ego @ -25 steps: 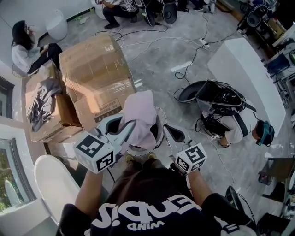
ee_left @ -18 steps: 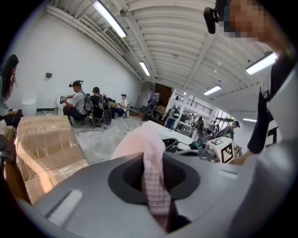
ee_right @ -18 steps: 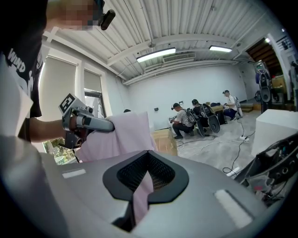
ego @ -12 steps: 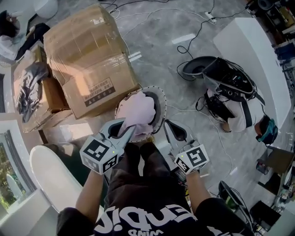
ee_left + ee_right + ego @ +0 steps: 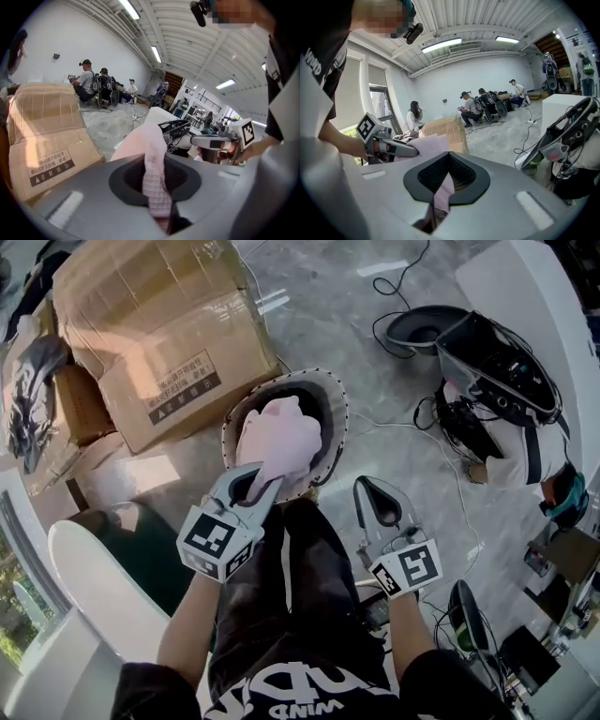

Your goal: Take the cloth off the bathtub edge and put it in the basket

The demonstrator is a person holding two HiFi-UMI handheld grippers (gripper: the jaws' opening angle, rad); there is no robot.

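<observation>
**Pink cloth down in the basket, left jaws pinching it**

From where I stood, the left gripper (image 5: 255, 487) was reaching over the near rim of the round basket (image 5: 341, 423), and its jaws were clamped on a fold of the pink cloth (image 5: 277, 437). In the left gripper view the waffle-textured fabric ran straight up through the narrow gap between the jaws and bunched out beyond their tips. The bulk of the cloth lay heaped inside the basket, filling most of the bowl, with its near edge drawn up to the jaws.

The right gripper (image 5: 373, 495) hung just beside the basket on the person's right, apart from the cloth. Its jaws were pressed together, and from above nothing showed in them.

The basket stood on the grey floor (image 5: 356, 343) right in front of the person's legs. The white bathtub (image 5: 98, 582) curved away low on the person's left, well apart from the cloth. A large taped cardboard box (image 5: 155, 324) sat close behind the basket on the left side, and a black bag (image 5: 497, 362) with cables lay off to the right. Several people (image 5: 471, 110) sat at the far end of the room.
</observation>
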